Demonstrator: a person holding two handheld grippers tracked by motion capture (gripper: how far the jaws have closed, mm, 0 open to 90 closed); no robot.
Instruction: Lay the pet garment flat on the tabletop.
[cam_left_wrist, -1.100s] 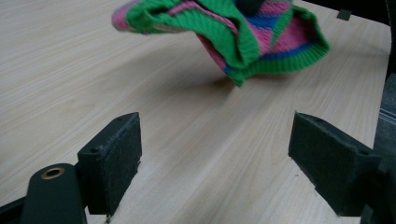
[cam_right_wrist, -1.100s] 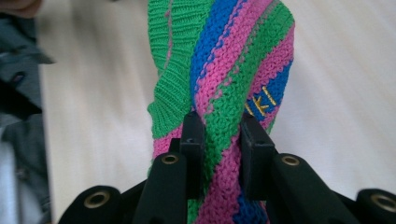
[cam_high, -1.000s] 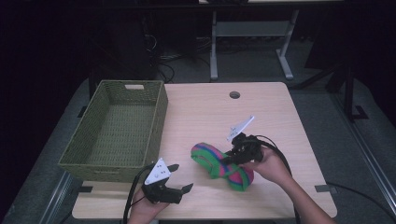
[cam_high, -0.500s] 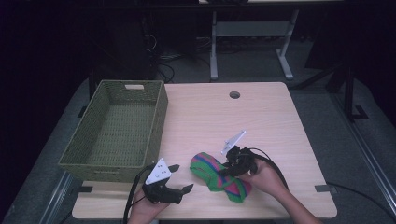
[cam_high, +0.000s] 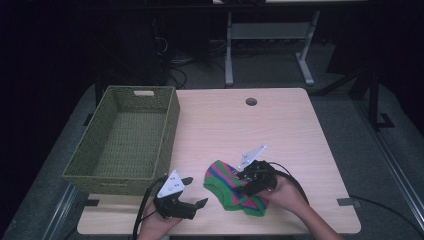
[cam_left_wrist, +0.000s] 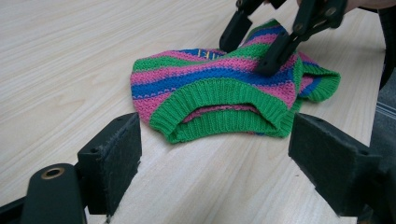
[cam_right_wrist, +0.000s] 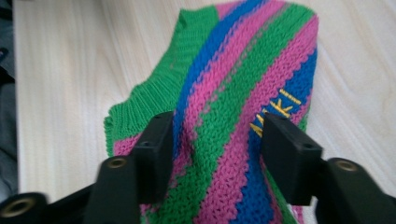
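I see the striped knit sweater (cam_high: 232, 192) flat on the table (cam_high: 300, 130), near its front edge. Right gripper (cam_high: 245, 180) over it — jaws just been opening, knit between them, unpinched. Left gripper (cam_high: 192, 192) gapes empty just beside it — right of the green basket (cam_high: 85, 170).

Setting: a lab-type recording room, dimly lit around one pale wooden table (cam_high: 280, 130) with a cable hole (cam_high: 251, 101). Grey carpet floor (cam_high: 345, 100); behind it, loose cables (cam_high: 172, 75) and a white metal desk frame (cam_high: 265, 37).
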